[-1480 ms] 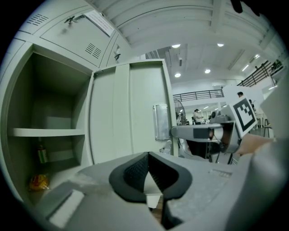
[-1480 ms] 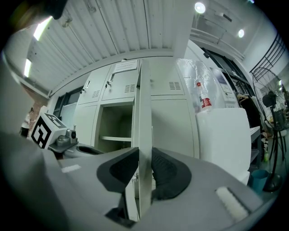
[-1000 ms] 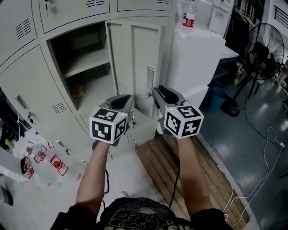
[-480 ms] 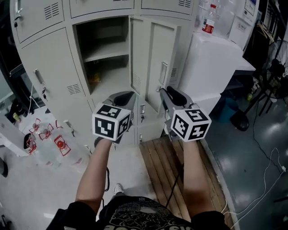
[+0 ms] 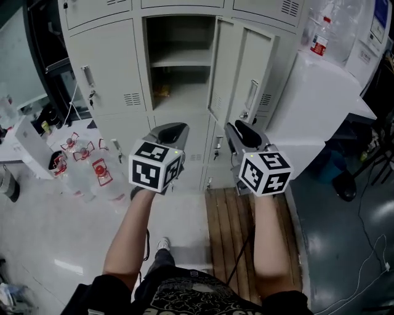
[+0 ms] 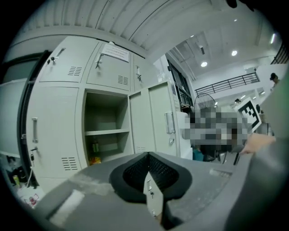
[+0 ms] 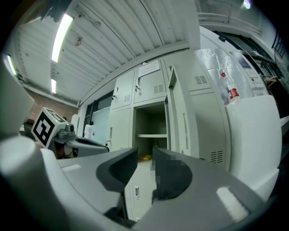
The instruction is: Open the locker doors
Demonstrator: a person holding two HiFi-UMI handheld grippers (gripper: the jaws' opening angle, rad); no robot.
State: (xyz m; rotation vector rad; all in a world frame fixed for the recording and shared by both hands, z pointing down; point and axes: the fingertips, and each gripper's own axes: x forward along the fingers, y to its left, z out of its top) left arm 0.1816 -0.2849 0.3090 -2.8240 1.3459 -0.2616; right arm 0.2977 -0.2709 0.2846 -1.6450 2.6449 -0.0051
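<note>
- The top row of lockers (image 5: pixel 184 3) is cut off by the upper edge of the head view; only the door bottoms show.
- A small yellow thing (image 5: pixel 162 92) on the lower shelf of the open locker (image 5: pixel 178 37) is too small to identify.
- The lower locker door (image 5: pixel 198 154), centre frame, is partly hidden behind the left gripper (image 5: pixel 167 130) and right gripper (image 5: pixel 239 129).
- A paper notice (image 6: pixel 115 52), upper left of the left gripper view, has print too small to read.
- The bottle (image 5: pixel 318 42), upper right of the head view, has an unreadable label.
- The person's torso (image 5: pixel 184 298) is cut off by the bottom edge.
</note>
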